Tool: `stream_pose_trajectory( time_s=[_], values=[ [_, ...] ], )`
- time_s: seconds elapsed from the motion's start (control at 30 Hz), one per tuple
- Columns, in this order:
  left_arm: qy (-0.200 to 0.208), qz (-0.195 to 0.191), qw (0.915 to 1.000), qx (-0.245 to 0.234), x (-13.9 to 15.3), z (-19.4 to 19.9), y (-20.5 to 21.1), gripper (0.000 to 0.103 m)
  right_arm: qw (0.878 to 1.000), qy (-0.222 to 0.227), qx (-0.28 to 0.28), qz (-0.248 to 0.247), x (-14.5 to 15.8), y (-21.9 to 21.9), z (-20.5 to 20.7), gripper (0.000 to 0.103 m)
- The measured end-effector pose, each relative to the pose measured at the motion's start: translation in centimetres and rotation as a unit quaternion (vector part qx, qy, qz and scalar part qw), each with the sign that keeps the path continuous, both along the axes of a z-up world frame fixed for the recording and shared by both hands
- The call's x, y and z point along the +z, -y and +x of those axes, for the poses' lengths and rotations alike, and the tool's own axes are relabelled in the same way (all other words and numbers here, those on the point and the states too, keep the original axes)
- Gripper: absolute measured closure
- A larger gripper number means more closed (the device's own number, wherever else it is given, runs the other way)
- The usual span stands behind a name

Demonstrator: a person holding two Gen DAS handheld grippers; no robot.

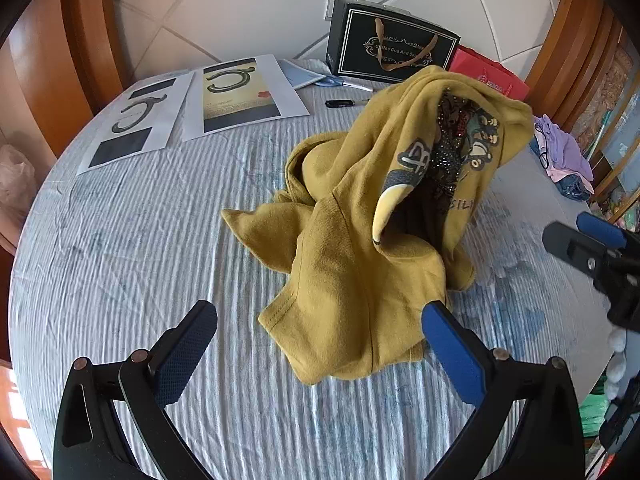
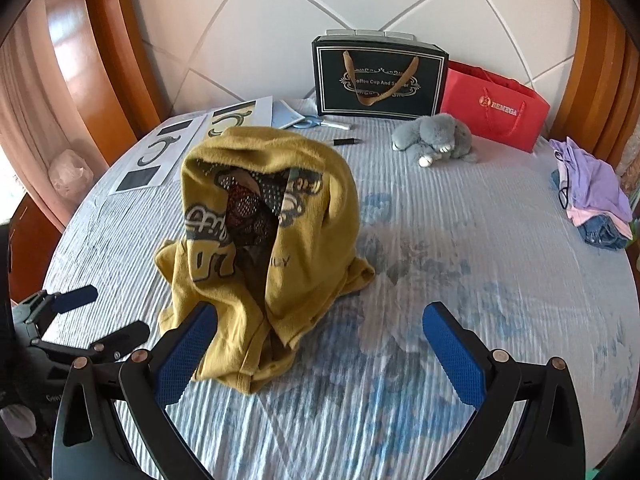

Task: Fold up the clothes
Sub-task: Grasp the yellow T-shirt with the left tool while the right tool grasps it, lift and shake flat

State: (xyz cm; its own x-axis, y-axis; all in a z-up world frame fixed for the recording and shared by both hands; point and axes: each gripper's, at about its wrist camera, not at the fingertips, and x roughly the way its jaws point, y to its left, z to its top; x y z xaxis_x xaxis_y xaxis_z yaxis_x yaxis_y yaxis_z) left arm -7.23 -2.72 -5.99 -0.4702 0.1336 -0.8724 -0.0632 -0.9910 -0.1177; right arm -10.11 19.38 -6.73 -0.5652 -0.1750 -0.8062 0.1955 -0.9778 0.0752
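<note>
A mustard-yellow top (image 1: 352, 240) with a dark printed graphic lies crumpled in a tall heap on the pale ribbed bed cover (image 1: 140, 232). My left gripper (image 1: 320, 344) is open just short of its near hem, and its right finger partly overlaps the cloth's edge. The right gripper shows at the right edge of the left wrist view (image 1: 580, 236). In the right wrist view the same top (image 2: 276, 248) stands to the left of centre. My right gripper (image 2: 320, 344) is open, its left finger in front of the heap's lower edge. The left gripper (image 2: 100, 316) sits open at far left.
At the back stand a black gift bag (image 2: 380, 76) and a red bag (image 2: 496, 104), with a grey plush toy (image 2: 436, 138) in front. Printed sheets (image 1: 192, 108), a pen (image 1: 344, 103) and scissors lie behind the top. Folded purple and denim clothes (image 2: 592, 196) sit at the right edge.
</note>
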Motion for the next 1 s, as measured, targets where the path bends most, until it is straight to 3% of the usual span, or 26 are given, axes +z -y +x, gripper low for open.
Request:
stream_pose_trajectory(
  time_s=[0.17, 0.2, 0.23, 0.27, 0.3, 0.33, 0.37, 0.4, 0.43, 0.57, 0.73, 0.8, 0.87, 0.9, 0.93, 1.0],
  values=[
    [0.027, 0.022, 0.9994, 0.001, -2.7, -2.3, 0.3, 0.008, 1.000, 0.006, 0.014, -0.021, -1.3, 0.6, -4.8, 0.000],
    [0.033, 0.024, 0.9992, 0.000, -3.3, -2.7, 0.3, 0.016, 1.000, 0.007, 0.018, -0.022, -1.6, 0.9, -5.6, 0.001],
    [0.039, 0.023, 0.9990, -0.005, -3.9, -3.1, 0.2, 0.040, 0.999, 0.006, 0.025, -0.022, -2.0, 1.3, -6.5, 0.004],
    [0.050, 0.021, 0.9985, -0.008, -4.7, -3.4, 0.2, 0.059, 0.999, 0.005, 0.027, -0.021, -2.3, 1.5, -7.1, 0.023],
    [0.066, 0.025, 0.9975, -0.004, -5.4, -3.8, 0.3, 0.088, 0.999, 0.010, 0.031, -0.024, -2.9, 1.8, -7.8, 0.034],
    [0.080, 0.028, 0.9964, 0.000, -6.1, -4.1, 0.5, 0.092, 0.999, 0.014, 0.034, -0.027, -3.4, 2.0, -8.5, 0.065],
    [0.084, 0.033, 0.9959, 0.002, -6.4, -4.2, 0.6, 0.093, 0.999, 0.025, 0.035, -0.030, -4.0, 2.1, -9.1, 0.083],
    [0.087, 0.036, 0.9956, 0.004, -6.5, -4.2, 0.7, 0.097, 0.999, 0.026, 0.035, -0.030, -4.1, 1.9, -9.2, 0.087],
    [0.078, 0.031, 0.9964, 0.003, -5.9, -4.0, 0.9, 0.097, 0.999, 0.026, 0.035, -0.030, -4.1, 1.7, -9.4, 0.088],
    [0.029, 0.015, 0.9994, 0.006, -2.1, -3.3, 2.0, 0.099, 0.998, -0.056, -0.011, -0.018, -0.2, -2.1, -7.2, 0.094],
    [-0.058, 0.009, 0.9981, 0.019, 4.8, -2.4, 4.0, 0.099, 0.981, -0.161, -0.107, 0.004, 6.9, -9.5, -2.1, 0.095],
    [-0.060, 0.023, 0.9979, 0.006, 5.7, -2.5, 4.3, 0.099, 0.974, -0.176, -0.142, 0.010, 8.6, -12.2, -0.1, 0.095],
    [-0.051, 0.035, 0.9979, -0.018, 5.6, -2.5, 4.1, 0.095, 0.972, -0.159, -0.175, 0.015, 8.8, -14.9, 1.7, 0.095],
    [-0.042, 0.041, 0.9977, -0.033, 5.1, -2.6, 3.7, 0.081, 0.973, -0.140, -0.185, 0.018, 8.0, -16.1, 2.3, 0.095],
    [-0.029, 0.047, 0.9975, -0.045, 4.4, -2.8, 3.1, 0.059, 0.973, -0.121, -0.195, 0.021, 7.3, -17.2, 2.9, 0.094],
    [-0.011, 0.063, 0.9958, -0.066, 2.8, -2.6, 1.5, 0.044, 0.975, -0.071, -0.210, 0.024, 4.5, -19.0, 4.3, 0.092]
  ],
)
